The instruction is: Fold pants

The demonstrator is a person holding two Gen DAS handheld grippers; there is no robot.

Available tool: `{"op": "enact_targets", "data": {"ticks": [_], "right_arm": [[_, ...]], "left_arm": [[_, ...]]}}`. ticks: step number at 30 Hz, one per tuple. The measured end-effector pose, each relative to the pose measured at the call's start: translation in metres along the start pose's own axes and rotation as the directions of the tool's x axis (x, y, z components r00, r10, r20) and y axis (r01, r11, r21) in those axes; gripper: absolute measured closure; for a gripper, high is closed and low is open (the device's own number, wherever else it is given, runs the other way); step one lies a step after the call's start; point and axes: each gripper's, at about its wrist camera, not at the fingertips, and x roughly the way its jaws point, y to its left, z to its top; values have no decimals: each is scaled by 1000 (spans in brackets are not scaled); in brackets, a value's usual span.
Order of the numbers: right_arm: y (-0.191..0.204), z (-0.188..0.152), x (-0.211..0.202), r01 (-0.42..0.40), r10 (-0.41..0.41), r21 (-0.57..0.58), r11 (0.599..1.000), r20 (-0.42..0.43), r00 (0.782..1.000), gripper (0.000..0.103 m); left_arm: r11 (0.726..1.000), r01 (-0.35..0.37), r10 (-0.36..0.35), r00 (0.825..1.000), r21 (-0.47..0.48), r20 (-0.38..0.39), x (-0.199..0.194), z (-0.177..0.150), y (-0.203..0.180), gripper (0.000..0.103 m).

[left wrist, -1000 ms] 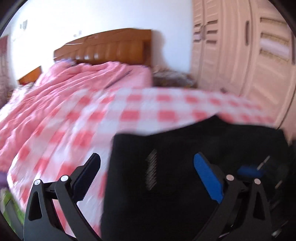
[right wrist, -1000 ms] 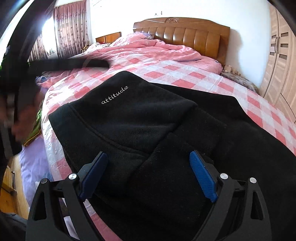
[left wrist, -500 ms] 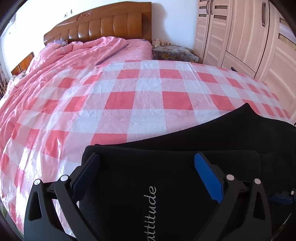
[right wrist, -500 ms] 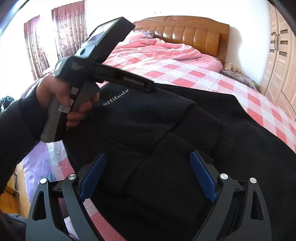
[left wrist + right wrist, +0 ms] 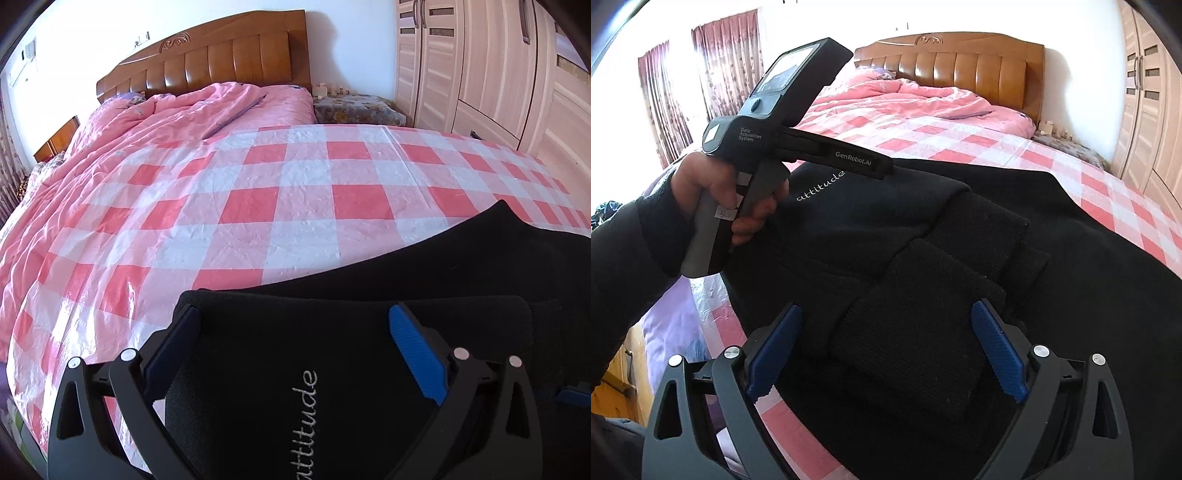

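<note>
Black pants [image 5: 942, 236] lie partly folded on the red-and-white checked bed cover, with white "attitude" lettering [image 5: 820, 186] on top and ribbed cuffs [image 5: 916, 332] toward me. In the left wrist view the pants [image 5: 303, 354] fill the lower right. My left gripper [image 5: 295, 332] is open, its fingers spread over the lettered edge. It shows in the right wrist view as a hand-held unit [image 5: 783, 122] over the pants' left side. My right gripper [image 5: 886, 339] is open over the cuffs, holding nothing.
The checked cover [image 5: 295, 192] spreads ahead, with a pink duvet [image 5: 177, 122] and wooden headboard [image 5: 221, 62] behind. A wardrobe [image 5: 480, 62] stands at right beside a nightstand [image 5: 354, 107]. Curtains [image 5: 672, 96] hang at left. The bed's left edge drops to purple cloth [image 5: 668, 325].
The left gripper swung in from the left and settled over the pants' lettered edge, then steadied. The right gripper has barely moved. The pants lie as before.
</note>
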Motion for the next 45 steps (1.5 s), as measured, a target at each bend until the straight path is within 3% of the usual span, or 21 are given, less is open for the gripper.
{"op": "enact_targets", "data": {"ticks": [3, 6, 8, 11, 15, 18, 20, 25, 27, 28, 30, 31, 34, 36, 37, 45], "right_arm": [[0, 1, -7, 3, -2, 6, 1000, -17, 1000, 13], [-7, -2, -29, 33, -33, 37, 999, 0, 999, 13], [-21, -15, -53, 98, -99, 54, 994, 30, 995, 11], [-52, -40, -75, 181, -184, 151, 972, 3, 983, 11], [-89, -72, -95, 214, -214, 297, 930, -34, 976, 10], [-91, -85, -108, 227, -233, 292, 929, -17, 972, 10], [-90, -89, -108, 246, -248, 269, 931, -26, 968, 10], [-90, -95, -112, 268, -267, 224, 937, -35, 963, 10], [-96, -101, -128, 253, -260, 268, 929, -11, 966, 10], [-103, -108, -141, 227, -245, 321, 920, 17, 969, 10], [-121, -122, -166, 175, -227, 429, 886, 72, 971, 10], [-132, -133, -181, 151, -229, 495, 856, 101, 968, 9], [-159, -157, -206, 111, -241, 626, 772, 127, 962, 8], [-169, -167, -210, 73, -217, 665, 743, 137, 967, 8], [-173, -171, -209, 66, -208, 680, 730, 129, 970, 8], [-189, -170, -182, 46, -122, 711, 702, 56, 991, 8]], "left_arm": [[1000, -11, 11, 1000, -3, 11, -3, -1, -1, 1], [997, -80, 82, 991, -23, 106, -41, -8, -6, 2], [999, -48, 48, 987, -5, 153, -70, -17, -14, 2], [999, 0, -8, 978, 37, 207, -107, -40, -37, 2], [994, 0, -19, 983, 107, 180, -109, -73, -68, 2], [991, -25, 9, 993, 129, 122, -92, -90, -76, 2], [994, -28, 17, 995, 110, 95, -83, -98, -72, 1], [997, 73, -73, 996, -6, 44, -71, -100, -51, 1], [1000, 25, -25, 999, 4, 32, -77, -99, -55, 1], [999, -46, 45, 998, 29, 40, -84, -98, -62, 1], [981, -178, 171, 981, 74, 92, -99, -95, -77, 2], [976, -194, 179, 974, 97, 141, -113, -93, -88, 2], [982, -98, 62, 974, 159, 218, -141, -84, -124, 2], [975, -32, -19, 974, 220, 226, -147, -81, -152, 2], [962, 3, -66, 973, 273, 222, -145, -81, -173, 2], [852, 62, -185, 965, 521, 187, -118, -95, -278, 2]]}}
